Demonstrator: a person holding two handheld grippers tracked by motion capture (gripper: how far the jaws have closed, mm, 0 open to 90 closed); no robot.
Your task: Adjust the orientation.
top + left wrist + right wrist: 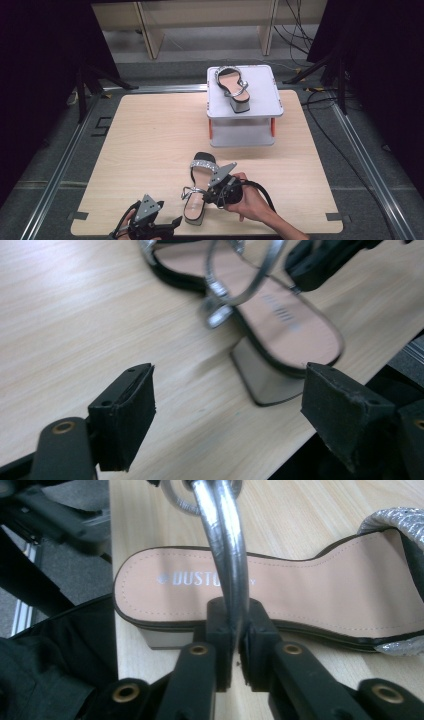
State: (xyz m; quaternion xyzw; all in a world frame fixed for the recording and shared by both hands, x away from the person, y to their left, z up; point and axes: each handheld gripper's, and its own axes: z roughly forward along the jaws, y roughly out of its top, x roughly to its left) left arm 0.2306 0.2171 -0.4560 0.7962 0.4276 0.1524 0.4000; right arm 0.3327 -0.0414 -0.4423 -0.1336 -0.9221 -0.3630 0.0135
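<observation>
We are holding a sandal (199,187) by its silver strap (226,555) with our right gripper (216,189). In the right gripper view, the two black jaws are squeezing tight on the strap, and the strap is rising up from between them. The sandal is lying on the wooden table (150,135), near the table's front edge, with its heel toward us and its sparkly toe band (203,163) pointing away. The pink inside of the sandal is facing up, and part of a printed word is showing on it.

Our left gripper (170,225) is sitting just to the left of the sandal's heel, at the table's front edge. Its jaws are standing wide apart and are gripping nothing. In the left gripper view, the heel of the sandal (280,340) is lying just ahead of the gap between them.

Farther back from the sandal, a small white stand (265,100) is sitting on the table. A second sandal (233,84) is resting on top of it.
</observation>
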